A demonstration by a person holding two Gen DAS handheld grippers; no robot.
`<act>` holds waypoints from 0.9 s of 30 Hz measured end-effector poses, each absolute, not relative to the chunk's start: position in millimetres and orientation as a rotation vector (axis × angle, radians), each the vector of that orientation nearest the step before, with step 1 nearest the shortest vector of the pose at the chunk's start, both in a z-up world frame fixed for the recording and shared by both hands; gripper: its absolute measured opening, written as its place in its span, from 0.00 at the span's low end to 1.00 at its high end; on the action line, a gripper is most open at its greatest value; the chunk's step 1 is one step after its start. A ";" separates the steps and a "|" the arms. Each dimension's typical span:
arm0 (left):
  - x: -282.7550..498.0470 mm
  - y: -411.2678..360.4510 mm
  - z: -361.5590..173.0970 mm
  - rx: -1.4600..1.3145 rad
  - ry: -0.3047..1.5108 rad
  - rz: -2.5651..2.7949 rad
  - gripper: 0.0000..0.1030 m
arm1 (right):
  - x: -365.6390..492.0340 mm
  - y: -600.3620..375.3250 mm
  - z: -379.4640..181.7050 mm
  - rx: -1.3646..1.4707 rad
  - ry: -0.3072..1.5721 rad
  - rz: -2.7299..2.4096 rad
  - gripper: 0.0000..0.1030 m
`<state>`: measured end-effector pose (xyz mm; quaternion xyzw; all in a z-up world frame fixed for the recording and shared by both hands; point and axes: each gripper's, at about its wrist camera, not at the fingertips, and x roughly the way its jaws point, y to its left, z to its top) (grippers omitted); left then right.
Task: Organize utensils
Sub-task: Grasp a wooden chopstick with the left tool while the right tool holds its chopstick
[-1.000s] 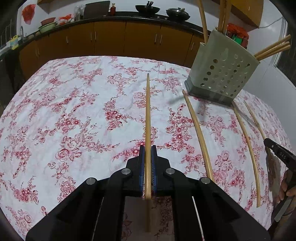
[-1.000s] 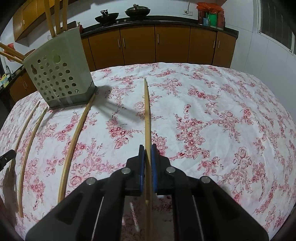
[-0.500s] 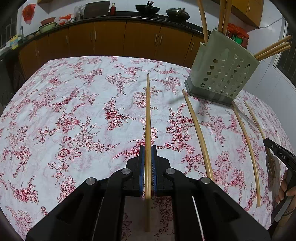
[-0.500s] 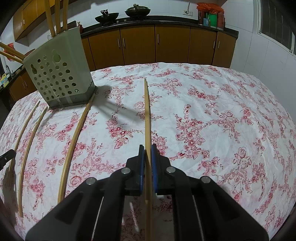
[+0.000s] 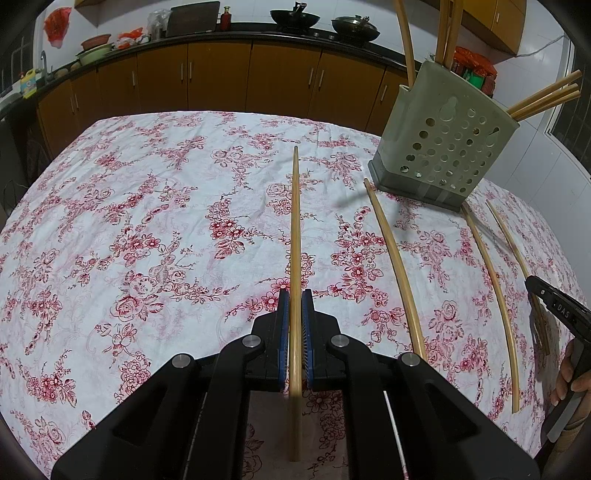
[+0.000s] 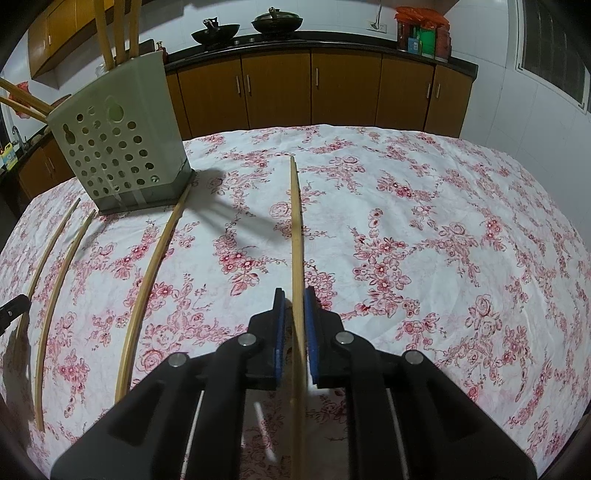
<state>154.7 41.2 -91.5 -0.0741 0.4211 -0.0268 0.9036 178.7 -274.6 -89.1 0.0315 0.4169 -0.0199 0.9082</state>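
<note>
The right claw (image 6: 294, 325) begins to spread off its chopstick (image 6: 296, 236), so a release at 12 o'clock seems underway, while the left claw (image 5: 294, 325) pinches another chopstick (image 5: 294, 236)

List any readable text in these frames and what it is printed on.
"DAS": white letters on the black right gripper at the left wrist view's right edge.
Labels on bottles and packets along the kitchen counter: too small and blurred to read.

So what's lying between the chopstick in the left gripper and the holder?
One loose chopstick lies on the cloth between the held chopstick and the holder, its far tip near the holder's base. The left wrist view shows it.
</note>
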 end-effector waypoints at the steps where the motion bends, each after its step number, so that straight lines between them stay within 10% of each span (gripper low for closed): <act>1: 154.8 41.2 -91.5 -0.153 0.870 -0.056 0.08 | 178.6 -274.6 -89.2 0.065 0.860 -0.041 0.12; 27: 147.8 35.9 -90.9 -0.099 0.874 -0.043 0.08 | 167.4 -274.3 -88.7 0.025 0.860 -0.037 0.19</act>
